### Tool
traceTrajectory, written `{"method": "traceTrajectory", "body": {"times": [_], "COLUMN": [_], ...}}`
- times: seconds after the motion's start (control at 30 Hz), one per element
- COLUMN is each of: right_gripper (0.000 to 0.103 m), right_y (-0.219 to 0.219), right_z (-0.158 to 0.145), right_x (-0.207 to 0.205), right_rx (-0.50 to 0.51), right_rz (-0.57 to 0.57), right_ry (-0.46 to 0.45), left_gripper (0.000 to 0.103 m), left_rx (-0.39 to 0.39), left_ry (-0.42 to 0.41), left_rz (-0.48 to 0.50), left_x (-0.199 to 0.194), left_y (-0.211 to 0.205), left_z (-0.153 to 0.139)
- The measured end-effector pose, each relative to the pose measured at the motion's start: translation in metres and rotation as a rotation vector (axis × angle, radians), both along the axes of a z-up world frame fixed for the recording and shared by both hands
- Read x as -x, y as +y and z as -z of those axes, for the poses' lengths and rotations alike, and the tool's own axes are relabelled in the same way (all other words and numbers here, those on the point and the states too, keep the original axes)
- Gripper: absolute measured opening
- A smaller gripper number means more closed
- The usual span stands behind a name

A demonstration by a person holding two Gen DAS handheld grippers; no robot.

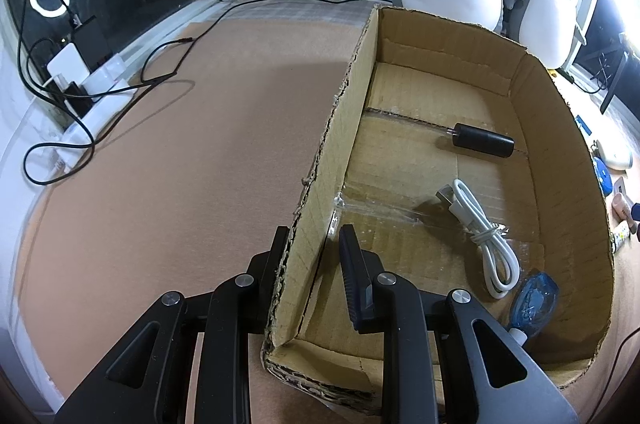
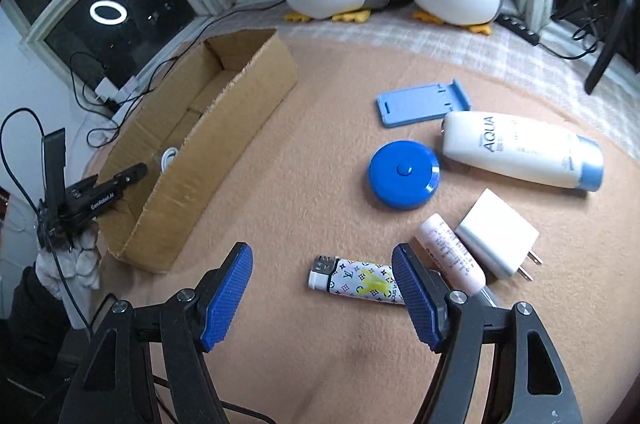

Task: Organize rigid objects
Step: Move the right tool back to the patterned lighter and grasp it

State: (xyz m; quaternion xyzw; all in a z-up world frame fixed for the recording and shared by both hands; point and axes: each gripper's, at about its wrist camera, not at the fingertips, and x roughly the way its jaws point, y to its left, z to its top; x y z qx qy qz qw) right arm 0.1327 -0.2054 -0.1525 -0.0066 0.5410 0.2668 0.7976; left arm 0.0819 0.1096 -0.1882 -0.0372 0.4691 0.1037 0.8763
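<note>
1. Left gripper [image 1: 316, 248] fingers straddle the cardboard box [image 1: 568, 159] wall at lower centre, apart, not visibly pinching it.
2. Right gripper [image 2: 322, 298] fingers spread wide above the lighter [image 2: 352, 282] on the worktop [image 2: 300, 191], lower centre.
3. White cable [image 1: 484, 236] and black cylinder [image 1: 484, 139] lie inside the box.

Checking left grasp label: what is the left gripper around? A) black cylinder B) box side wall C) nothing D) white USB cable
B: the left gripper straddles the cardboard box wall, one finger outside and one inside; the white USB cable and black cylinder lie untouched on the box floor.
</note>
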Motion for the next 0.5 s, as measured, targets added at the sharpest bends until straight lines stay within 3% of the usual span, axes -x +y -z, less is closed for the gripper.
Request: {"method": "traceTrajectory", "body": {"times": [0.5], "right_gripper": [0.068], "right_y": [-0.018], "right_z": [0.03], "right_x": [-0.015], "right_rx": [-0.095], "right_rz": [0.011], "right_ry": [0.162], "left_gripper": [0.023], "left_rx": [-0.021], "left_ry": [0.007], "left_rz": [-0.008], "left_x": [0.0], "left_y": [-0.004], "left_z": [-0.001]}}
